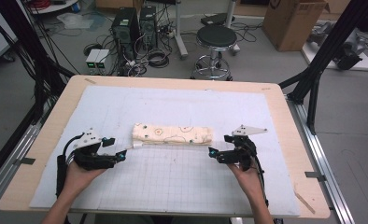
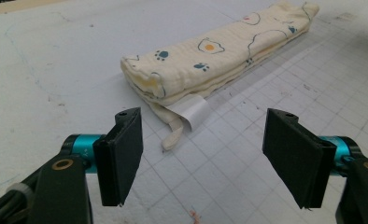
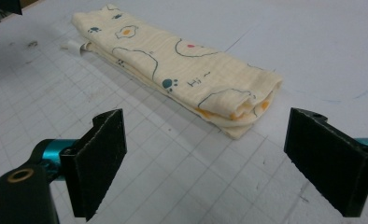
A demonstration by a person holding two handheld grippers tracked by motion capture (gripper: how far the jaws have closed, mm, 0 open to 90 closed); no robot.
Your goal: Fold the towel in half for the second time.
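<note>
A cream cloth [image 1: 173, 134] printed with paw and egg figures lies folded into a long narrow strip across the middle of the white gridded mat [image 1: 173, 182]. A white label [image 2: 191, 111] sticks out from its left end. My left gripper [image 1: 122, 156] rests on the mat just short of that end, open, nothing between its jaws; in the left gripper view the cloth [image 2: 215, 56] lies a little ahead of them. My right gripper [image 1: 212, 152] sits by the cloth's right end [image 3: 247, 105], open and empty too.
The mat covers a wooden table [image 1: 285, 116]. On the floor beyond stand a black stool [image 1: 215, 42], two computer towers [image 1: 134, 28] amid cables, and a cardboard box [image 1: 292, 21]. Black frame posts [image 1: 322, 51] flank the table on both sides.
</note>
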